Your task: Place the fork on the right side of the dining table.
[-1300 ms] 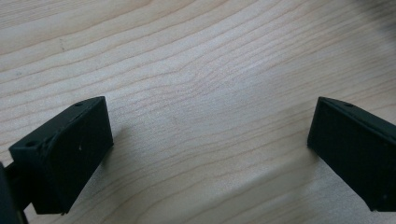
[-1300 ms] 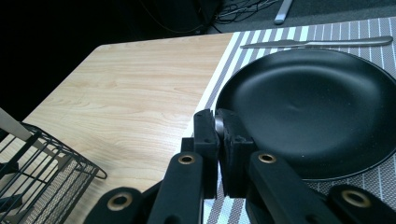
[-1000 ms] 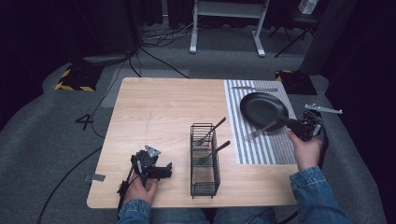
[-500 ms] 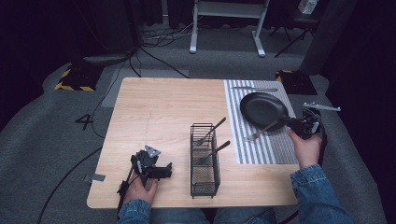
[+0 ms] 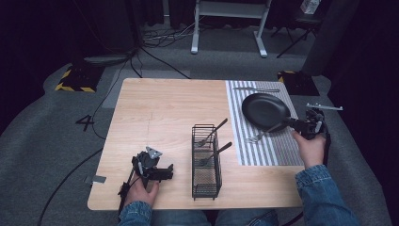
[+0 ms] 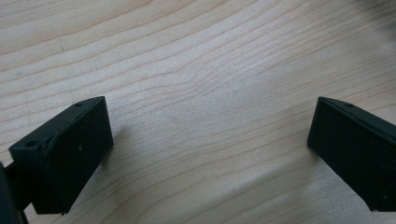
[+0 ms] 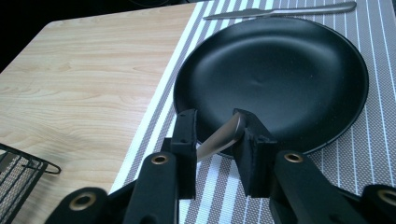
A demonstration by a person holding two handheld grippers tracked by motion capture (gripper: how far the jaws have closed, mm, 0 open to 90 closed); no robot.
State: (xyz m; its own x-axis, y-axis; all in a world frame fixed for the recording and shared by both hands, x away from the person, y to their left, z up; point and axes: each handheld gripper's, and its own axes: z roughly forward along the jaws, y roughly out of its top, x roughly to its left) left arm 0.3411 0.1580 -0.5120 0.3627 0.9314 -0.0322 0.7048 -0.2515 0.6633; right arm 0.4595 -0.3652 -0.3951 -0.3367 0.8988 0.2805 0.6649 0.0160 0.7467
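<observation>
A black frying pan (image 5: 266, 110) lies on the striped mat (image 5: 275, 150) at the table's right side. Its handle (image 7: 219, 137) points toward my right gripper (image 5: 303, 125) and runs between the two jaws. The jaws have just been opening: in the right gripper view (image 7: 215, 119) the handle leans against the right-hand pad, with a gap to the left-hand one. At the table's near left, my left gripper (image 5: 162, 173) rests low over bare wood. Its jaws (image 6: 210, 135) stand wide apart with nothing between them.
A black wire basket (image 5: 206, 162) stands at the near middle with two dark-handled utensils (image 5: 212, 132) sticking out; its corner (image 7: 18, 172) shows at lower left. A table knife (image 5: 256, 89) lies across the mat's far end and a fork (image 5: 256, 136) beside the pan.
The right gripper's jaws have come apart around the pan handle. The pan lies where it was. The left gripper has not moved.
</observation>
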